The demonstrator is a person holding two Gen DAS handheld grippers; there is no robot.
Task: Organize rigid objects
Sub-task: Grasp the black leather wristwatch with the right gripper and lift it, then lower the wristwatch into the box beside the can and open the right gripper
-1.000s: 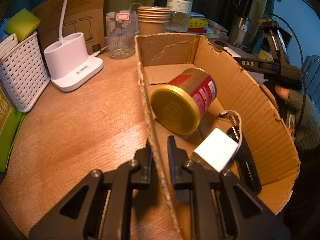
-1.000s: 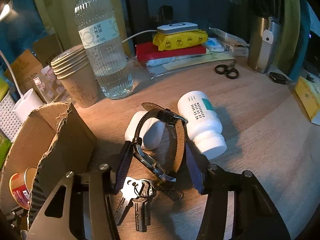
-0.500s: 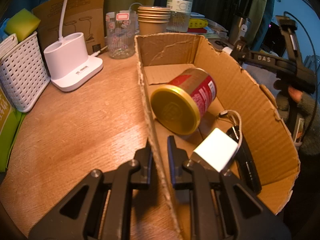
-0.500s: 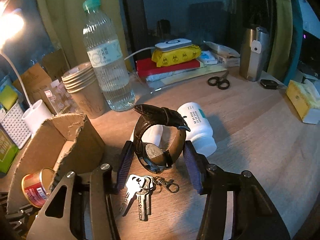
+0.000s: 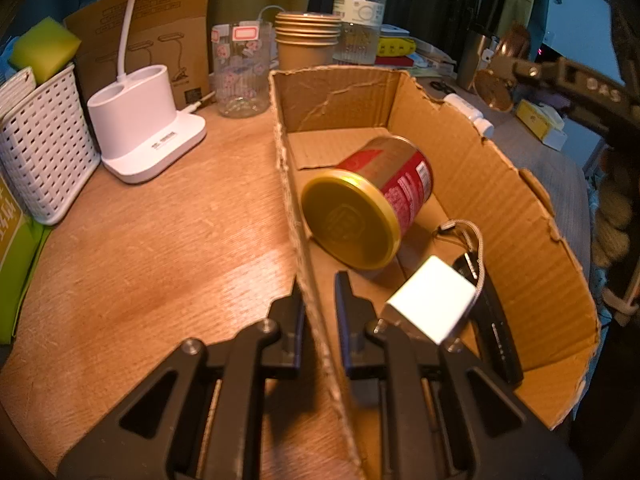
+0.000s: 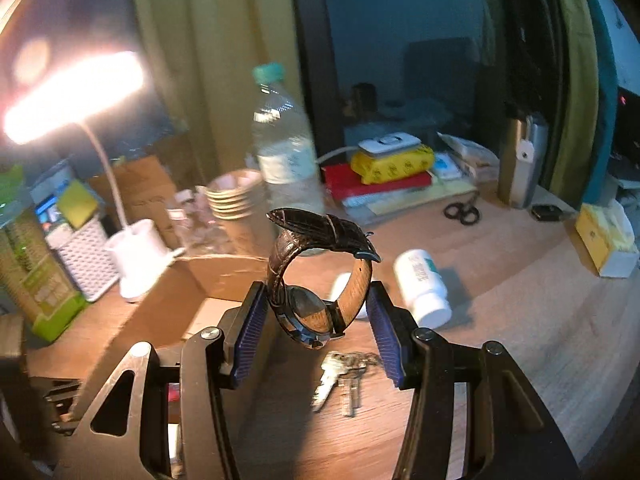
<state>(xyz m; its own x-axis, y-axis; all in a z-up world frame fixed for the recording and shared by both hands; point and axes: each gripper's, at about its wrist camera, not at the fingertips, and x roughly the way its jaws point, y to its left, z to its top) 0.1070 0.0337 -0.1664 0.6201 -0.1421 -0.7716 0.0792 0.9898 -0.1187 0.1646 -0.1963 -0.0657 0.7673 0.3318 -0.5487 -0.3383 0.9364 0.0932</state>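
2 grips held at once. Pinched the near left wall of the cardboard box (image 5: 500, 200) between the fingers of the left gripper (image 5: 320, 292), most likely to keep that box from sliding on the desk (image 5: 160, 240) during loading. Squeezed the watch (image 6: 320, 236) across the 2 sides of its strap in the right gripper (image 6: 318, 300), case low and buckle end up, raised well clear of the desk, above the keys (image 6: 340, 372) and near the pill bottle (image 6: 420, 284), just right of the box. Judged the carry aimed at the box, already holding a red can (image 5: 368, 208) and a white charger (image 5: 432, 304). Compared with 1 second before: kept the left clamp unchanged; lifted the watch off the desk from beside the keys and swung it toward the box
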